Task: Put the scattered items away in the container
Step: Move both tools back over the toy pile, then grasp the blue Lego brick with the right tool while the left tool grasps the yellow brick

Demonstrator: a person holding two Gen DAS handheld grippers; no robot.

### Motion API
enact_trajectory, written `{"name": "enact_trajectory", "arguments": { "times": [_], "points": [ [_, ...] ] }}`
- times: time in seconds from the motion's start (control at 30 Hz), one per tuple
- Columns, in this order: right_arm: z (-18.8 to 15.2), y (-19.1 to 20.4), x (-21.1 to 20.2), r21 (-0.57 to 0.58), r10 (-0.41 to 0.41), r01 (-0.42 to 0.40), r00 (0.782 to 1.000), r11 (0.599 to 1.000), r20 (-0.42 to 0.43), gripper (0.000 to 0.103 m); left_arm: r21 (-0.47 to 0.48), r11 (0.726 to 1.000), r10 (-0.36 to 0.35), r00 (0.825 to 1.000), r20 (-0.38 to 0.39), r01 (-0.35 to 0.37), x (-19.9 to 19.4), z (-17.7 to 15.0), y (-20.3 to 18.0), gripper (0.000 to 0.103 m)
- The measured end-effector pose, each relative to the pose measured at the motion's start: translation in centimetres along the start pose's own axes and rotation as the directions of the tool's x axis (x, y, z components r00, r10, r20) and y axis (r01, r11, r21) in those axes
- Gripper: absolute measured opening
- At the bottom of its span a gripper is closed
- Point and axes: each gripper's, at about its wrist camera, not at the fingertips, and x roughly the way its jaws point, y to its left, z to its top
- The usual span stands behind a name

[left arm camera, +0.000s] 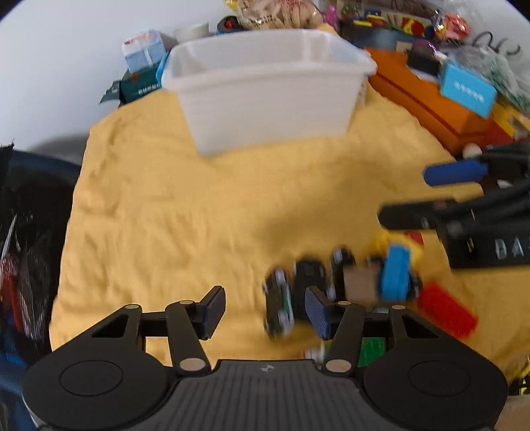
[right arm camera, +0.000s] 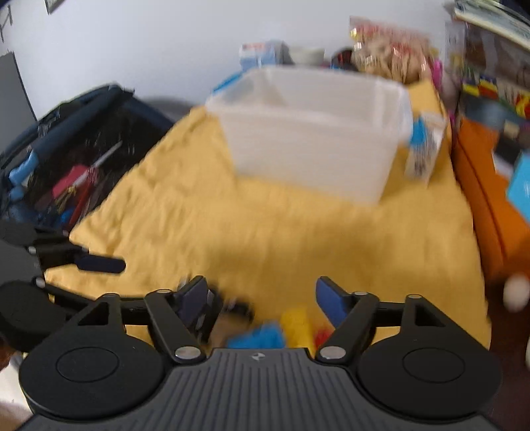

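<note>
A white plastic tub [left arm camera: 268, 96] stands at the far end of a yellow cloth [left arm camera: 198, 215]; it also shows in the right wrist view [right arm camera: 314, 132]. A blurred heap of toys lies near me: a green-black toy car [left arm camera: 280, 306], a blue and yellow toy [left arm camera: 396, 272], a brown block [left arm camera: 359, 286] and a red brick [left arm camera: 447, 311]. My left gripper [left arm camera: 265, 310] is open and empty, just left of the heap. My right gripper [right arm camera: 261, 305] is open above the blue toy [right arm camera: 261, 336] and yellow toy [right arm camera: 296, 325]; it shows from the side in the left wrist view [left arm camera: 427, 195].
An orange box [left arm camera: 430, 106] with a blue card [left arm camera: 467, 89] lies right of the cloth. Snack bags and boxes [left arm camera: 278, 13] crowd behind the tub. A dark open bag [right arm camera: 66, 159] sits left of the cloth. A small carton [right arm camera: 425, 149] leans by the tub's right side.
</note>
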Motion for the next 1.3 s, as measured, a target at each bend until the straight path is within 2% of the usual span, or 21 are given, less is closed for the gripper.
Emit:
{"name": "enact_trajectory", "arguments": {
  "times": [0.13, 0.2, 0.3, 0.4, 0.5, 0.57, 0.67, 0.8, 0.97, 1.03, 1.1, 1.17, 1.23, 1.3],
  "points": [
    [-2.7, 1.4, -1.4, 0.039, -0.044, 0.044, 0.999, 0.998, -0.014, 0.089, 0.019, 1.000, -0.014, 1.000, 0.003, 0.014, -1.4, -2.7, -0.2, 0.057],
    [-3.7, 2.5, -2.3, 0.018, -0.048, 0.048, 0.999, 0.999, 0.012, 0.102, 0.017, 0.999, -0.027, 1.000, 0.005, 0.027, -1.9, -3.7, -0.1, 0.057],
    [-4.8, 4.1, -3.5, -0.030, -0.057, 0.059, 0.997, 0.998, 0.057, 0.102, 0.009, 0.999, -0.036, 0.999, 0.008, 0.036, -2.5, -4.8, 0.1, 0.057],
    [-5.0, 4.8, -5.0, -0.018, -0.048, 0.050, 0.993, 0.999, 0.112, 0.103, 0.003, 0.999, -0.042, 0.999, 0.018, 0.042, -3.1, -5.5, 0.3, 0.057],
    [-5.7, 5.9, -5.6, -0.099, -0.076, 0.093, 0.983, 0.991, 0.165, 0.103, 0.002, 0.999, -0.045, 0.999, 0.025, 0.045, -3.5, -6.0, 0.3, 0.057],
    [-6.5, 6.5, -4.7, -0.169, -0.130, 0.151, 0.983, 0.974, 0.126, 0.099, 0.004, 0.999, -0.046, 0.999, 0.026, 0.046, -3.6, -6.3, 0.2, 0.057],
    [-7.3, 6.8, -4.3, -0.199, -0.141, 0.161, 0.984, 0.967, 0.111, 0.097, 0.006, 0.999, -0.043, 0.999, 0.027, 0.043, -3.9, -6.7, 0.1, 0.057],
    [-7.0, 6.0, -3.6, -0.148, -0.132, 0.139, 0.990, 0.979, 0.056, 0.097, -0.001, 0.999, -0.034, 0.999, 0.024, 0.035, -4.0, -6.8, 0.1, 0.057],
    [-7.1, 4.1, -3.7, -0.072, -0.112, 0.116, 0.992, 0.991, 0.065, 0.097, -0.018, 1.000, -0.015, 1.000, 0.016, 0.015, -3.9, -6.7, 0.2, 0.057],
    [-7.2, 3.1, -3.5, -0.046, -0.074, 0.075, 0.997, 0.996, 0.036, 0.087, -0.033, 0.999, -0.017, 1.000, 0.013, 0.017, -3.8, -6.5, 0.3, 0.057],
    [-7.1, 2.5, -3.2, -0.035, -0.014, 0.014, 1.000, 0.999, 0.011, 0.059, -0.041, 0.999, -0.024, 1.000, 0.012, 0.025, -3.7, -6.4, 0.2, 0.057],
    [-7.0, 2.8, -2.6, -0.071, 0.013, -0.013, 1.000, 0.997, -0.010, 0.056, -0.043, 0.999, -0.031, 0.999, 0.006, 0.032, -3.4, -6.2, 0.0, 0.057],
    [-7.1, 3.5, -1.5, -0.137, 0.005, -0.010, 0.999, 0.991, -0.032, 0.056, -0.046, 0.998, -0.033, 0.999, -0.002, 0.033, -3.0, -5.9, -0.3, 0.057],
    [-7.4, 3.7, -0.2, -0.172, 0.021, -0.033, 0.997, 0.985, -0.069, 0.047, -0.046, 0.998, -0.039, 0.999, -0.012, 0.038, -2.6, -5.7, -0.6, 0.057]
  ]
}}
